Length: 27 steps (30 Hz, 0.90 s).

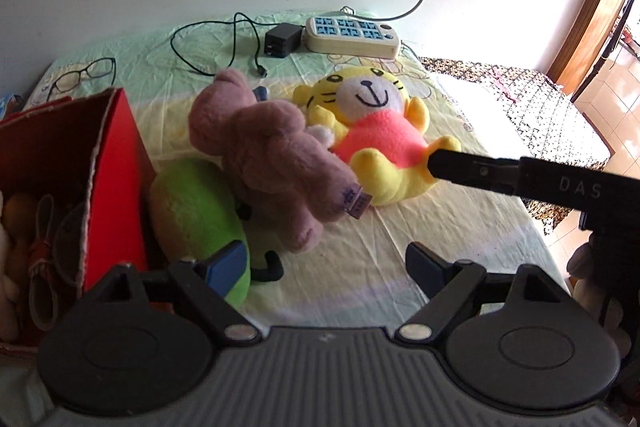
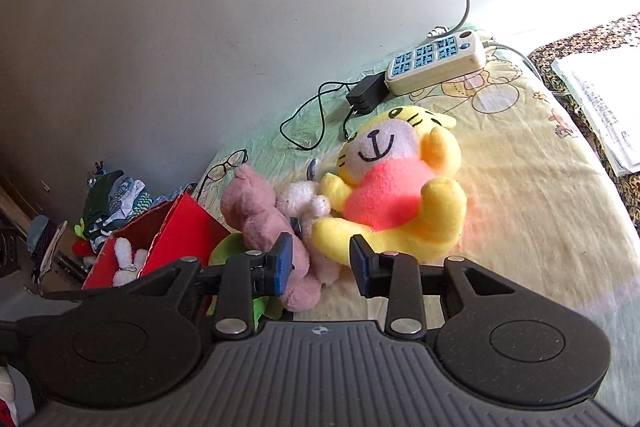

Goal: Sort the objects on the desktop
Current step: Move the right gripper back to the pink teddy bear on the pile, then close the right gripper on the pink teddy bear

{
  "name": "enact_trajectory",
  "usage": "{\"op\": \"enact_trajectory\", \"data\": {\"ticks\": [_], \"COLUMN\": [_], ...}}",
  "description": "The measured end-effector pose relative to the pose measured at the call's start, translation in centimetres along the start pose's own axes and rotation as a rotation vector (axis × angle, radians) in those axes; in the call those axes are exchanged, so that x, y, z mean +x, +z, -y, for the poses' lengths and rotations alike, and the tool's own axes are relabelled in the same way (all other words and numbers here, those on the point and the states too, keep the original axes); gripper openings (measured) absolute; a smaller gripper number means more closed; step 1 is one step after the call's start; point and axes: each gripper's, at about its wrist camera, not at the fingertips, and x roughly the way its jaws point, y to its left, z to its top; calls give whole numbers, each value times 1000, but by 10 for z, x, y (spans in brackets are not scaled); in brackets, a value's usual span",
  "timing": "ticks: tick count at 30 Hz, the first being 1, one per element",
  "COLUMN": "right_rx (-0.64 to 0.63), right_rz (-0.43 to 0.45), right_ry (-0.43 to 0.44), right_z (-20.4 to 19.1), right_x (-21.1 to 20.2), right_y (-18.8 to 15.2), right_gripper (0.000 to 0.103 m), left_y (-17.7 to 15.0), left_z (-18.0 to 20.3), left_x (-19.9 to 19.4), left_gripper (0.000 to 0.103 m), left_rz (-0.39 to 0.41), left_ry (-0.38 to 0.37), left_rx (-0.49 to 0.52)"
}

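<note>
Lying mid-desk, the yellow tiger plush (image 1: 372, 131) touches the pink plush bear (image 1: 264, 155) beside the red box (image 1: 116, 163), while the left gripper (image 1: 324, 263) and right gripper (image 2: 322, 263) hover spread wide, holding nothing.

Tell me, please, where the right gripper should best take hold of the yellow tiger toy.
Probably its near leg: it juts toward the open right gripper, free of the pink bear. Approach low from the front, since the round body is likely too wide.

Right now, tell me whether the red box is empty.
Not empty. The red box holds a white plush; the left wrist view shows more items inside, too dim to name.
</note>
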Motion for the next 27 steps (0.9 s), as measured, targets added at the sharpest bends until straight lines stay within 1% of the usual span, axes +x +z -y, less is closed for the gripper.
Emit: {"op": "enact_trajectory", "data": {"ticks": [4, 7, 9, 11, 14, 16, 22, 24, 27], "right_rx": [-95, -153, -192, -224, -252, -263, -200, -171, -100], "right_rz": [-51, -113, -146, -175, -202, -220, -274, -298, -302], "right_ry": [79, 132, 145, 155, 155, 140, 168, 178, 206], "right_z": [-11, -20, -25, -29, -33, -33, -25, -22, -16], "right_x": [20, 43, 57, 69, 83, 93, 104, 105, 97], "right_y": [16, 20, 20, 21, 22, 22, 19, 19, 20], "right_gripper": [35, 35, 35, 35, 35, 36, 37, 32, 29], "left_y": [-2, -1, -1, -1, -2, -3, -4, -4, -4], "left_z": [1, -3, -7, -12, -14, -15, -15, -15, -16], "left_x": [10, 14, 18, 23, 29, 28, 25, 25, 24], "left_gripper": [88, 88, 88, 88, 88, 88, 88, 88, 88], "left_rz": [-5, 0, -4, -16, -25, -25, -24, -23, -24], "left_ry": [25, 42, 62, 60, 73, 76, 90, 97, 99], "left_rx": [-20, -37, -51, -80, -104, -113, -109, -109, -111]}}
